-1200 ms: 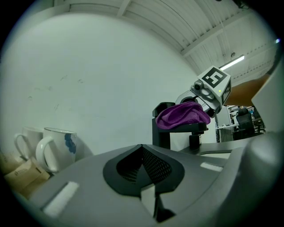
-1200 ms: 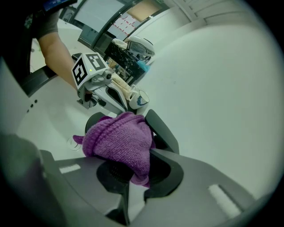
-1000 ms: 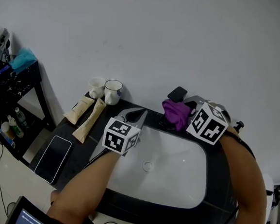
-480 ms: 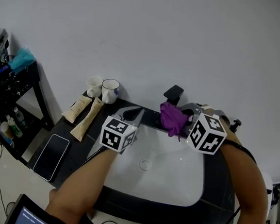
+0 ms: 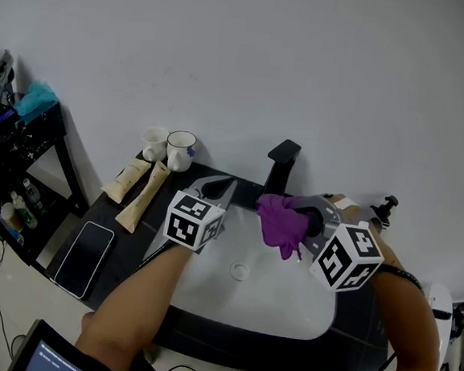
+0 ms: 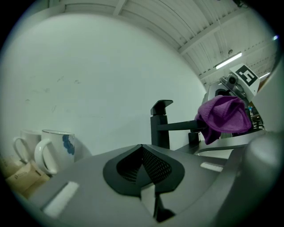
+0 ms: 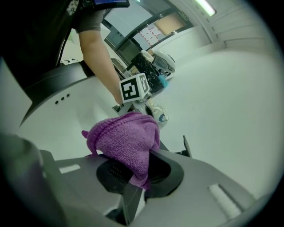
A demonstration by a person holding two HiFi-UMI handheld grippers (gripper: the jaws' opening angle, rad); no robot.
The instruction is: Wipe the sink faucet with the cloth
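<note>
The black faucet [image 5: 281, 166] stands at the back rim of the white sink [image 5: 286, 302]. My right gripper [image 5: 300, 219] is shut on a bunched purple cloth [image 5: 280, 221] and holds it over the basin, just in front of the spout. In the left gripper view the cloth [image 6: 224, 116] covers the outer end of the faucet's [image 6: 160, 126] spout. The right gripper view shows the cloth [image 7: 126, 142] pinched between the jaws. My left gripper [image 5: 217, 189] is shut and holds nothing, hovering over the sink's left rim, left of the faucet.
Two white mugs [image 5: 169, 147] stand at the back left of the black counter [image 5: 131, 236], with two beige tubes [image 5: 139, 189] beside them and a phone [image 5: 84, 261] nearer me. A dark shelf unit [image 5: 17, 154] stands at the far left. A small black knob [image 5: 387, 206] sits right of the faucet.
My right gripper has drawn the cloth from the faucet's body forward along the spout, toward me and over the basin. The left gripper has barely moved.
</note>
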